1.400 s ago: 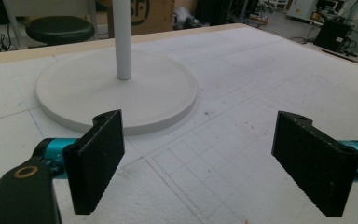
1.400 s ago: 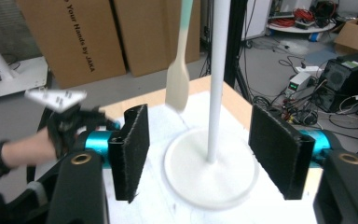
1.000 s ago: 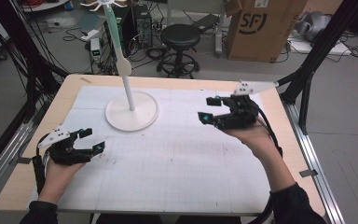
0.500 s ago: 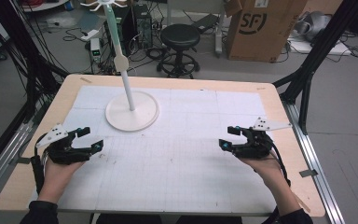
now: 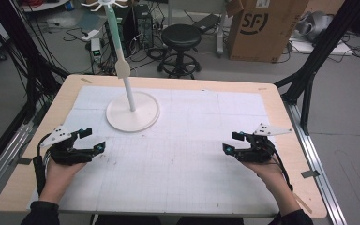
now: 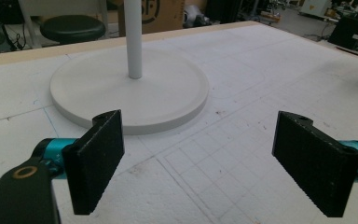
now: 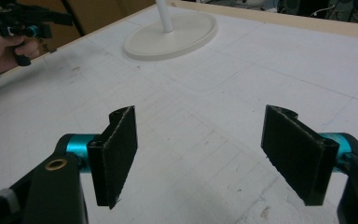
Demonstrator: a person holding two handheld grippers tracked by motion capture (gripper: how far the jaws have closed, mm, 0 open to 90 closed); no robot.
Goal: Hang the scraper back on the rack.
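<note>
A white stand with a round base (image 5: 132,112) and a slim pole (image 5: 129,93) rises at the back left of the white gridded mat (image 5: 183,154). My left gripper (image 5: 93,139) rests low over the mat at the front left, open, with nothing between its pads; the stand's base (image 6: 130,93) lies just ahead of my left gripper (image 6: 200,154) in its own view. At the front right my right gripper (image 5: 231,142) sits low over the mat, jaws wide apart and empty. The right gripper view has my right gripper (image 7: 200,154) over bare mat, the stand's base (image 7: 172,37) farther off.
The wooden table (image 5: 272,93) edges the mat on all sides. Black frame posts (image 5: 309,79) stand at its right and left. Behind the table are a black stool (image 5: 182,37) and a cardboard box (image 5: 262,28). The other hand and left gripper (image 7: 23,25) appear far off.
The right hand has dropped from above the table's right side down and toward the front edge, now low over the mat. The left hand has stayed put.
</note>
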